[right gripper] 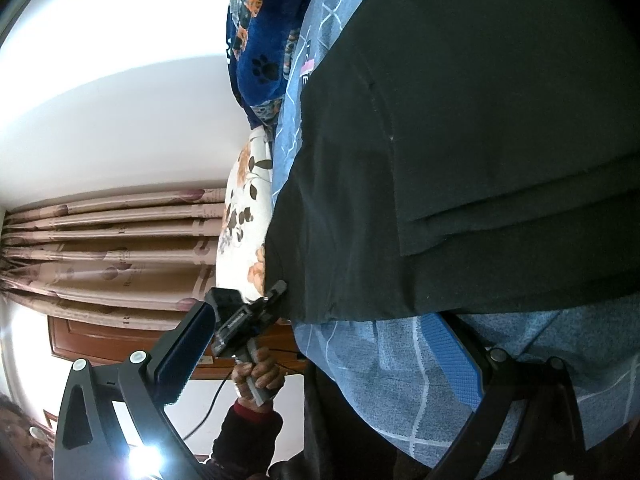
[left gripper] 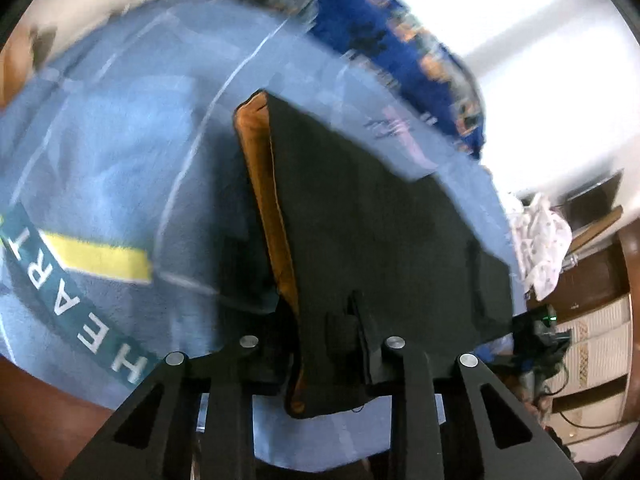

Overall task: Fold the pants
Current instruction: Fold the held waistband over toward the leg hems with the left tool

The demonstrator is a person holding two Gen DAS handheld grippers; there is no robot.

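Pants point(left gripper: 360, 216), dark with an orange lining showing along one edge, lie on the light-blue bedspread point(left gripper: 120, 152), and the left gripper point(left gripper: 344, 336) has them: its jaws are closed on the near edge of the cloth, pinching a corner so the layers stay stacked, I'd say, while the fold gets carried over. Moving across, a floral pillow point(right gripper: 244, 216) and a blue paw-print blanket point(right gripper: 260, 64) sit beyond the fabric, well clear of the work. Over on the right, the right gripper point(right gripper: 332, 364) has its fingers spread wide apart, nothing between them, with one blue pad point(right gripper: 452, 360) lying on the bedspread just beside the hem, likely lining up for its own pinch.
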